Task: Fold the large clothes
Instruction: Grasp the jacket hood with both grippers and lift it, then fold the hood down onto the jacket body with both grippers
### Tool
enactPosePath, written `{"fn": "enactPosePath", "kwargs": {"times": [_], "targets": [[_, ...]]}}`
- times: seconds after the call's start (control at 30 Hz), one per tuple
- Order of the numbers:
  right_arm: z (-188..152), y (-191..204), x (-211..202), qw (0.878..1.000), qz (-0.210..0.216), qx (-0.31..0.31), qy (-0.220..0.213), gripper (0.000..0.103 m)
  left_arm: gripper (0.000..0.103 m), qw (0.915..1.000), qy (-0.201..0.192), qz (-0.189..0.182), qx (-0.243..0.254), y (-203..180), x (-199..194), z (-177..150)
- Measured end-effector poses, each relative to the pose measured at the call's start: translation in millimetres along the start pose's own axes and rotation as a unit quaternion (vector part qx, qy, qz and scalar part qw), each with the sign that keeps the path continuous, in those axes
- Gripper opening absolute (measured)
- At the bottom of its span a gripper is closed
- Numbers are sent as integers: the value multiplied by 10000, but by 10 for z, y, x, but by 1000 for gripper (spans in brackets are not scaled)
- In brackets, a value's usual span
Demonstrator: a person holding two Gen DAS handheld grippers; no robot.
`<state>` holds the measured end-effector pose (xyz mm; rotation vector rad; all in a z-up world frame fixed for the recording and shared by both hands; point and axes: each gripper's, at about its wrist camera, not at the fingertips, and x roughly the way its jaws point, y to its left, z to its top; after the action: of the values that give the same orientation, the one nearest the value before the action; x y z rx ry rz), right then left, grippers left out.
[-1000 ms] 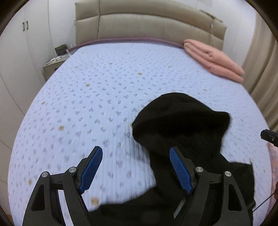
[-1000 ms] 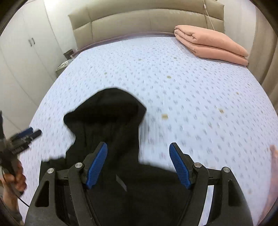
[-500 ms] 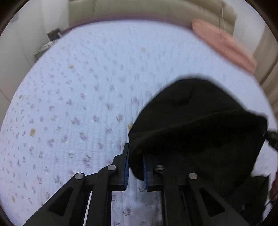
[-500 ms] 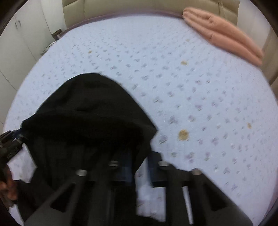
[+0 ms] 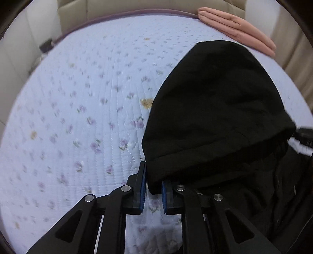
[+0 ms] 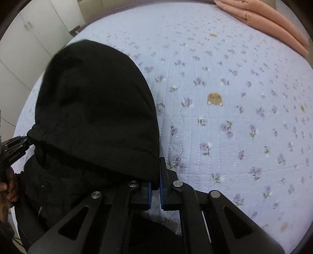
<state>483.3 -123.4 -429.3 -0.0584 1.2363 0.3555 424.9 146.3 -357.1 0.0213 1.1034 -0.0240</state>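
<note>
A second ago both your tongs were wide; now your left tongs (image 5: 152,187) and right tongs (image 6: 155,187) are clamped on the hoodie (image 5: 215,109) hood's two corners. It stretches between them just above the bed (image 5: 88,117), ready to lay flat.

Hooded garment (image 5: 215,109): plain black, no visible print.
Bedspread (image 5: 88,117): pale lilac-blue, quilted in white stitched lines, scattered small purple flower sprigs with green leaves, occasional tan-brown motifs.
Folded blanket (image 6: 273,25): plain salmon pink.
Headboard (image 5: 137,5): beige.
Wardrobe (image 6: 29,39): white.
Left gripper (image 5: 153,183), right gripper (image 6: 155,184): black frames, blue pads, silver rivets.
</note>
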Motion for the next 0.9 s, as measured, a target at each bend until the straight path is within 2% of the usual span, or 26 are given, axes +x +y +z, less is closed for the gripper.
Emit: {"fn": "enactPosePath", "kwargs": {"times": [0.1,0.2,0.23,0.27,0.37,0.4,0.43,0.47,0.57,0.63,0.7,0.77,0.83,0.87,0.9], "targets": [[-45,-15,-204,9998,-4,-145,-110,16,16,9996,-196,-175,109,42,-286,-89],[-89,-67,-464,9994,95,-203,-278,35,18,9985,-463,-293,66,139,-627,-170],[-82,-81,-537,9991,131,-190,-349,45,19,9979,-562,-314,43,174,-718,-163],[-86,-84,-665,9984,172,-195,-494,49,19,9968,-719,-335,-14,217,-849,-139],[87,-18,-912,9955,226,-259,-882,51,23,9906,-1215,-569,-280,221,-1133,61],[194,42,-937,9945,246,-278,-980,52,29,9881,-1311,-714,-359,204,-1160,184],[268,114,-920,9940,258,-285,-1022,52,37,9875,-1349,-729,-375,151,-1134,316],[400,186,-877,9935,295,-284,-1063,52,40,9876,-1361,-701,-348,95,-1071,419],[635,372,-646,9936,456,-296,-994,53,43,9900,-1099,-838,-270,-107,-765,654],[724,418,-448,9952,430,-345,-806,53,43,9919,-739,-1008,-237,-152,-465,680],[707,428,-199,9972,474,-383,-423,53,43,9913,-131,-1305,-129,-247,-178,562],[525,438,28,9972,519,-532,17,53,43,9883,428,-1458,153,-323,87,313],[292,458,245,9953,371,-826,350,53,43,9886,231,-1459,295,-353,106,140],[212,465,297,9945,302,-932,357,53,43,9882,186,-1502,241,-331,113,111],[156,474,288,9944,271,-1010,181,53,43,9879,200,-1527,175,-318,114,112]]}}
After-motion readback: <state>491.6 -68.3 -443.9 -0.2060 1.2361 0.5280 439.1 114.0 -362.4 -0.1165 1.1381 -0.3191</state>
